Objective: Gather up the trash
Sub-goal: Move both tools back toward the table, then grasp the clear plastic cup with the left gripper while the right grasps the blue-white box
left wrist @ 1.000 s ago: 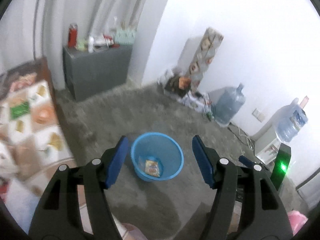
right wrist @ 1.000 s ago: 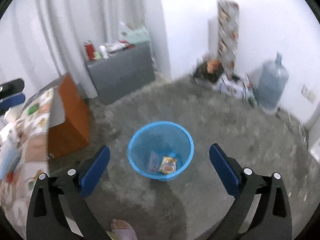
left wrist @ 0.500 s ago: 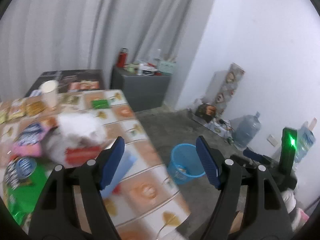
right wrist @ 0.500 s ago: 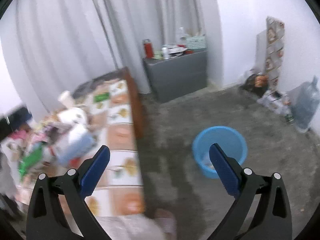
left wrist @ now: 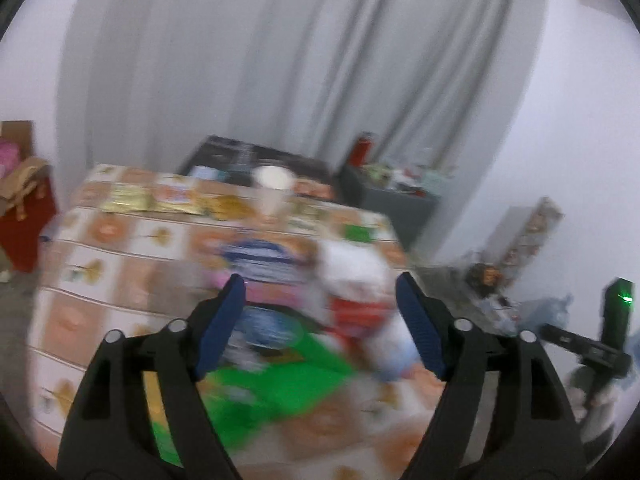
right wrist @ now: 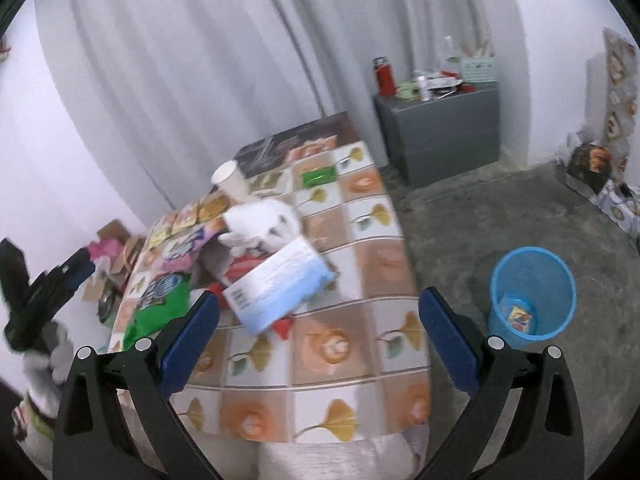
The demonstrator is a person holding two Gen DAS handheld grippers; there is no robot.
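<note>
Trash [right wrist: 276, 284] is piled mid-tabletop [right wrist: 332, 344]: a flat blue-white pack, a white crumpled wad [right wrist: 262, 226], a green bag [right wrist: 160, 308], all looking light and floppy, and I'd guess the foil is slippery, so pinch an edge or corner rather than the flat face. The pile sits just ahead of the right tongs [right wrist: 318, 338], slightly left of centre, and blurry between the left tongs [left wrist: 320, 330]. Both are wide open, holding nothing. The bin [right wrist: 532, 292] is on the floor off to the right.
</note>
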